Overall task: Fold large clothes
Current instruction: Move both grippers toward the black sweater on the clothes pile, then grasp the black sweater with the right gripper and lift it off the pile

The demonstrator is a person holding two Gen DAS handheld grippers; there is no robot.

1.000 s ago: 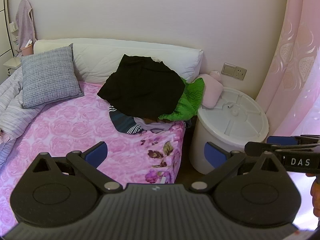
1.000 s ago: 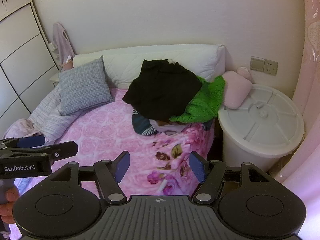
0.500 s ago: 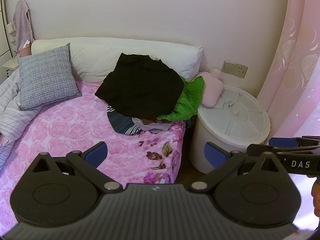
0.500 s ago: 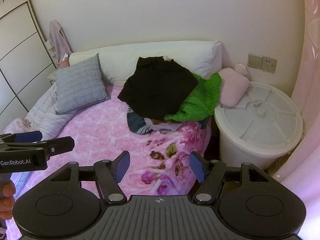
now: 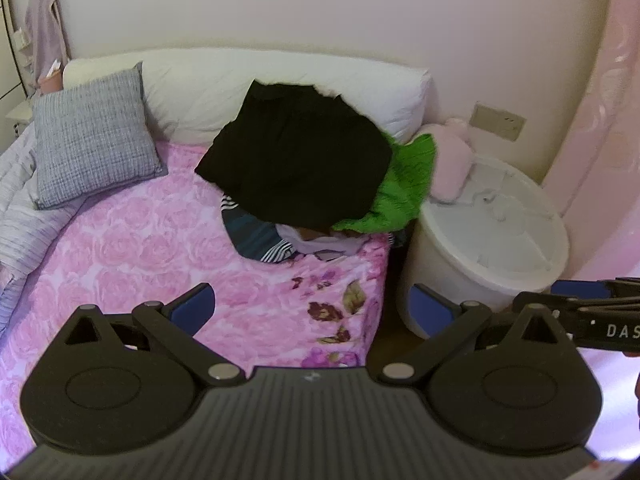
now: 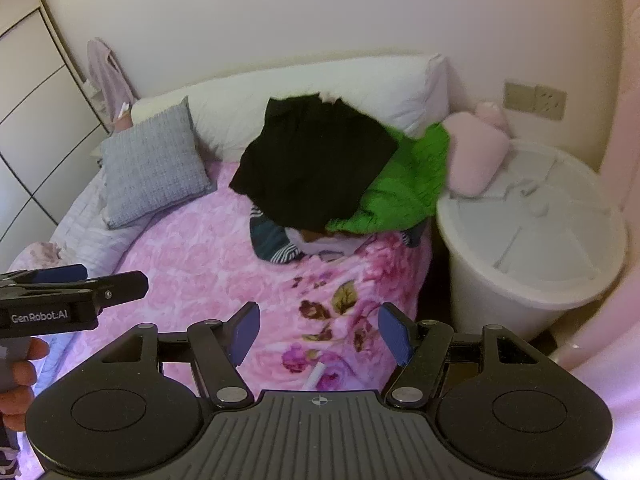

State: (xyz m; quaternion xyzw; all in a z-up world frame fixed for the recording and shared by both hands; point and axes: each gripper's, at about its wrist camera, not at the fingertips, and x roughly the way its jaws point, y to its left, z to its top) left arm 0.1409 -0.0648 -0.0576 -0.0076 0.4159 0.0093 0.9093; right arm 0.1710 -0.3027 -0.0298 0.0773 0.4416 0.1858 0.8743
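Pink rose-print bedding [image 5: 132, 264] fills the lower left of both views, and the clothes pile [image 6: 320, 184] sits at centre frame against the white headboard cushion [image 5: 248, 80], a black garment [image 5: 296, 160] on top, green [image 6: 404, 188] and striped pieces beneath. We hold the left gripper [image 5: 308, 304] and right gripper [image 6: 318, 330] spread wide and empty, aimed down at the heap, probably readying to lift the black piece; blur hides its edges.

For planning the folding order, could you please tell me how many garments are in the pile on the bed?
4 visible: black garment on top, green garment at its right, striped garment under the front left, pale garment under the front edge. More may be hidden beneath.
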